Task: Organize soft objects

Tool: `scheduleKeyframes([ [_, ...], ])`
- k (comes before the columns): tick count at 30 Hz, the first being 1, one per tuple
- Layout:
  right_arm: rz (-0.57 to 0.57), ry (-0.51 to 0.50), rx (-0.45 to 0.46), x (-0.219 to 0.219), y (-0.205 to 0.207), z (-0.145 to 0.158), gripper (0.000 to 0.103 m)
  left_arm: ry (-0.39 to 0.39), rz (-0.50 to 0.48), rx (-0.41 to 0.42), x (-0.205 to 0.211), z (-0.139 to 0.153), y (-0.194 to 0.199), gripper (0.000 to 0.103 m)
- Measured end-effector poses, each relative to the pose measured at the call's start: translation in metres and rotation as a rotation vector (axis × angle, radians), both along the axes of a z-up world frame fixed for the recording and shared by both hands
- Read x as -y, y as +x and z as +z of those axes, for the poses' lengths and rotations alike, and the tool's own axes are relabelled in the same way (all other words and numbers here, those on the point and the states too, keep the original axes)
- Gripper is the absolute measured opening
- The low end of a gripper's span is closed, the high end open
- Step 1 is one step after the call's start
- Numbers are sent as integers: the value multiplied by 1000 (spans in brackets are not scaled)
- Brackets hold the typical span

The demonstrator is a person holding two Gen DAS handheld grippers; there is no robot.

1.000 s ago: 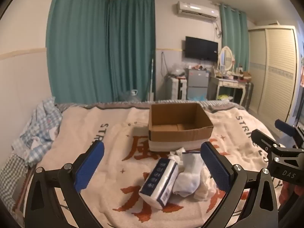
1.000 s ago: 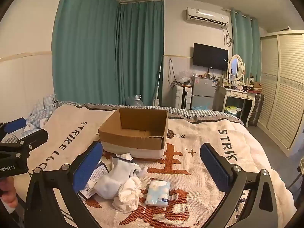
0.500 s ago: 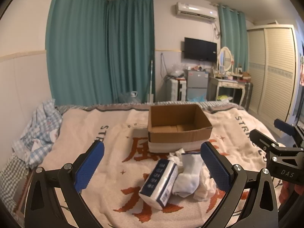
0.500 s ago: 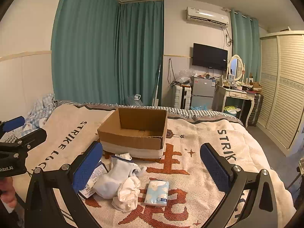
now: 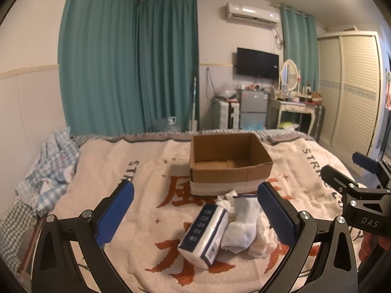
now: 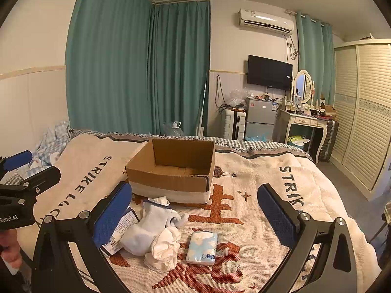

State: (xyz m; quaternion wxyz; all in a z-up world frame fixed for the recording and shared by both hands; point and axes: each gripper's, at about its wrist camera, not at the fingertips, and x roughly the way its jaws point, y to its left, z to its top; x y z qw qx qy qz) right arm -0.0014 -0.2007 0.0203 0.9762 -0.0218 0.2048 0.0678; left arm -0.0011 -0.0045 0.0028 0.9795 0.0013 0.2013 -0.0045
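An open, empty cardboard box (image 5: 228, 163) (image 6: 171, 168) stands on the bed's blanket. In front of it lie a blue-and-white tissue pack (image 5: 204, 234), a white sock (image 5: 242, 222) (image 6: 151, 227), a crumpled white cloth (image 6: 163, 249) and a small light-blue tissue packet (image 6: 202, 247). My left gripper (image 5: 195, 214) is open and empty, held above the tissue pack. My right gripper (image 6: 195, 217) is open and empty, held above the sock, cloth and small packet. Each gripper shows at the edge of the other's view.
A cream blanket with orange characters (image 6: 244, 219) covers the bed. Crumpled plaid bedding (image 5: 48, 166) lies at the left edge. Beyond the bed stand teal curtains, a small fridge (image 6: 260, 119), a dressing table (image 6: 305, 122) and a wardrobe (image 6: 366, 112).
Both grippers have drifted only slightly; the views shift a little. Nothing has been grasped or moved.
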Motion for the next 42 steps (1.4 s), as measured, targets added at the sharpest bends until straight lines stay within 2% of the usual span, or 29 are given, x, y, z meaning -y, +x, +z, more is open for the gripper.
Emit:
scheduleKeyframes([
  [42, 0, -2, -4, 0, 0, -1, 103, 10, 2, 1, 0, -3, 0, 103],
])
